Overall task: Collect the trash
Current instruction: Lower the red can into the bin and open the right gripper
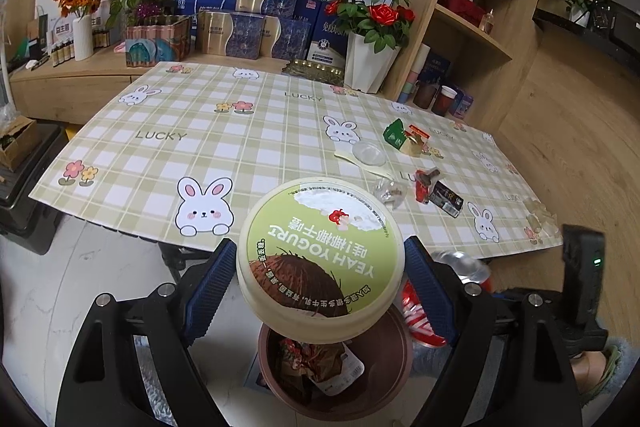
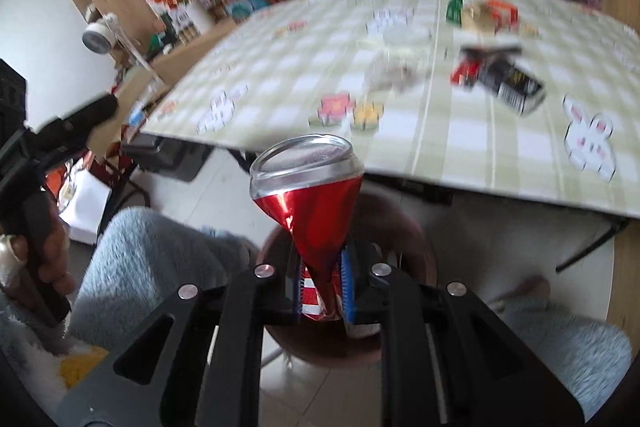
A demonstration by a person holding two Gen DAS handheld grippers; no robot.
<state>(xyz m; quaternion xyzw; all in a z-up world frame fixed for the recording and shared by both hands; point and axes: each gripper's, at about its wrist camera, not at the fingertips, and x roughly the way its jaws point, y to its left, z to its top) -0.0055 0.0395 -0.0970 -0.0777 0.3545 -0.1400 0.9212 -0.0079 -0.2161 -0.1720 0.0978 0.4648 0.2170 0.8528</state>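
In the left wrist view, the left gripper (image 1: 320, 285) clenched a yogurt tub (image 1: 320, 255) between its 2 blue pads, directly above the brown bin (image 1: 396, 379). In the right wrist view, the right gripper (image 2: 320, 287) pinched a crushed red can (image 2: 310, 195) above that bin (image 2: 416, 239), just off the table (image 2: 460, 147) edge.

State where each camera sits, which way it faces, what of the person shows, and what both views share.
Left wrist: on the left gripper, facing the table; it clamps a yogurt tub; no hand shows.
Right wrist: on the right gripper, facing the table; it pinches a crushed can; the left hand shows.
Shared: the brown bin, table trash.
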